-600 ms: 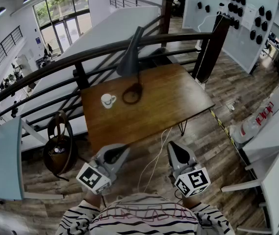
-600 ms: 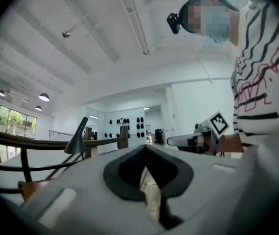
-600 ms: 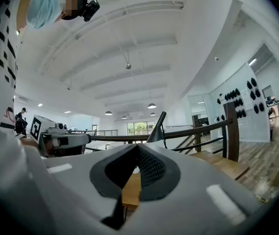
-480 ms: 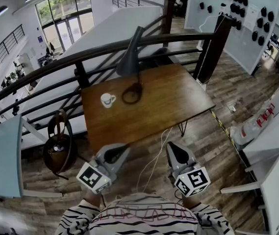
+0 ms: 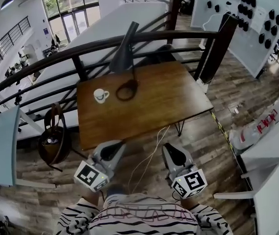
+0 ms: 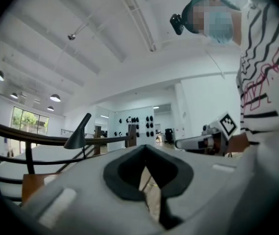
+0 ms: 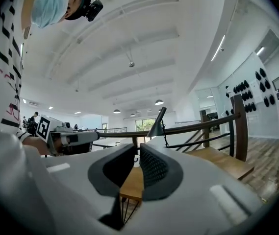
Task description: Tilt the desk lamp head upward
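The desk lamp (image 5: 123, 55) stands on the far left part of the wooden table (image 5: 168, 102), close to the dark railing (image 5: 144, 37) that runs behind the table's far edge. Its dark cone head slants with the narrow end high and far and the wide mouth facing down, above a ring-shaped base (image 5: 126, 90) that lies flat on the tabletop. Just to the left of that base sits a white cup (image 5: 99, 95), near the ring but not touching it. You hold both tools low at the near side, off the table and well apart from the lamp. Your left gripper (image 5: 118, 144) points level toward the table with its jaws closed together and nothing between them. Your right gripper (image 5: 169, 147) also points level, its jaws parted by a narrow slit with nothing in it. A white cable (image 5: 152, 148) trails from the table's near edge down across the plank floor between the two tools. To the left of the table hangs what looks like a dark bag (image 5: 52, 142), though the head view is too small there to be sure.
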Tool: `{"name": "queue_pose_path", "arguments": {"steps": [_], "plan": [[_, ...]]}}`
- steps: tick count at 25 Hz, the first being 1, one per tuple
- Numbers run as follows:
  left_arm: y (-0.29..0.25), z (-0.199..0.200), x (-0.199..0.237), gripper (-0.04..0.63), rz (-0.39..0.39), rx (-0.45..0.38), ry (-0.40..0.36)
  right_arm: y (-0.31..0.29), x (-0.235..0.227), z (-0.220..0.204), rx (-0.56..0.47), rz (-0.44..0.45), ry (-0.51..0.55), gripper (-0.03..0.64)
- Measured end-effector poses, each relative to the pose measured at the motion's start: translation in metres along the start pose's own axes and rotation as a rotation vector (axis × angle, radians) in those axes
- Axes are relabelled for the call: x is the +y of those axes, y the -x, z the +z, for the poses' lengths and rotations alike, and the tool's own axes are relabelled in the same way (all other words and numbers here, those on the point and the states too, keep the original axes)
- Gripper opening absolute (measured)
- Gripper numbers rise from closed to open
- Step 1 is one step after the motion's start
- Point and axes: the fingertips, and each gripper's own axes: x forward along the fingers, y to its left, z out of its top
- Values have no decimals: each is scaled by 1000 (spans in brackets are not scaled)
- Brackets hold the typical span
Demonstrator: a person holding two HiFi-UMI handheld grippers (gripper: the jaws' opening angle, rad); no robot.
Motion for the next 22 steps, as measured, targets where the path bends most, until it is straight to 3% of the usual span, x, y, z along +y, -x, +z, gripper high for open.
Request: {"name": "queue_pose_path", "arguments": {"steps": [7,9,13,22], "plan": [[-32,-12,17,5,57,1,28,-15,-37,-10,10,18,-21,65],[-45,-20,31,50,64,-11,42,-28,-49,-18,18,17,-22,100],[-85,-44,60,70,40,-16,57,-58,-87,-31,19,-7,-9,118],[-131,-47,225,148,-31,6,125,-216,-118,-14,24,-73,13,163]]}}
